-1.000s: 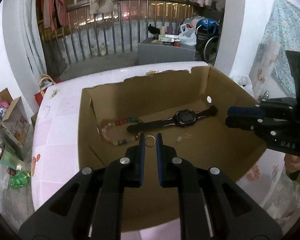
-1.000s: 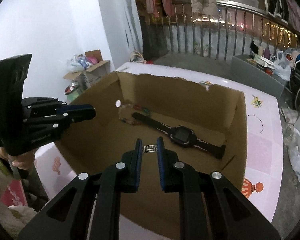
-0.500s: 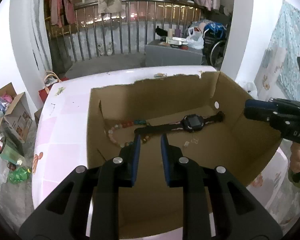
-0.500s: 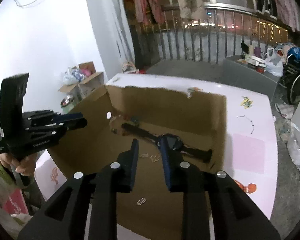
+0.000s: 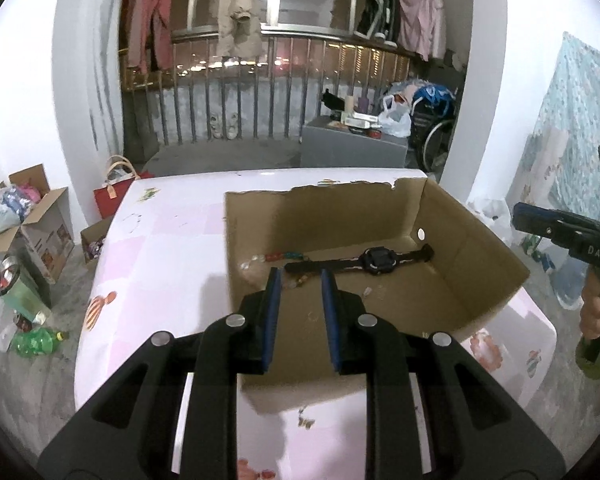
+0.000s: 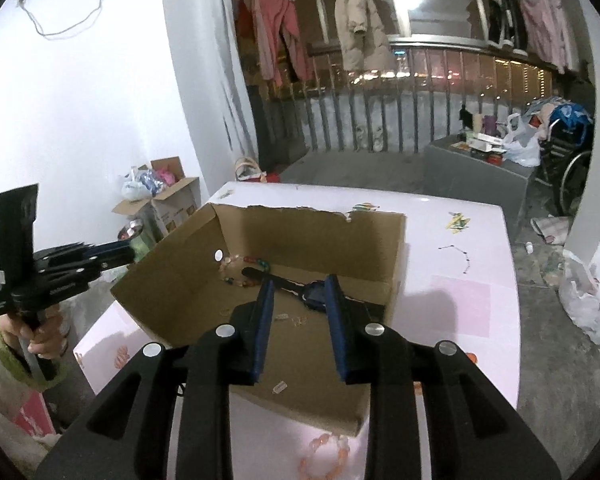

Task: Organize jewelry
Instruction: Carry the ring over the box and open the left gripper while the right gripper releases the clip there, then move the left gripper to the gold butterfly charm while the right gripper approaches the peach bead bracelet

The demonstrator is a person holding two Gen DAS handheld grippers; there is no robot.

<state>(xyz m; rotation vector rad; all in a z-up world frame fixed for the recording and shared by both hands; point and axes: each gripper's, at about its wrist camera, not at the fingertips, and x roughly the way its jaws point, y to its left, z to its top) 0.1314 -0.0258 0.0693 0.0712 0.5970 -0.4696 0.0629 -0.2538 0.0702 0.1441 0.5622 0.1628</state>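
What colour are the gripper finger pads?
Blue pads on black fingers; clearest in the left wrist view.

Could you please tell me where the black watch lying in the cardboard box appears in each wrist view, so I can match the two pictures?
Left wrist view: the black watch lies across the box floor near the far wall, right of centre.
Right wrist view: the watch is mid-picture, partly hidden behind the right hand-held gripper's fingers.
Shared landmark: the round hole in the cardboard box wall.
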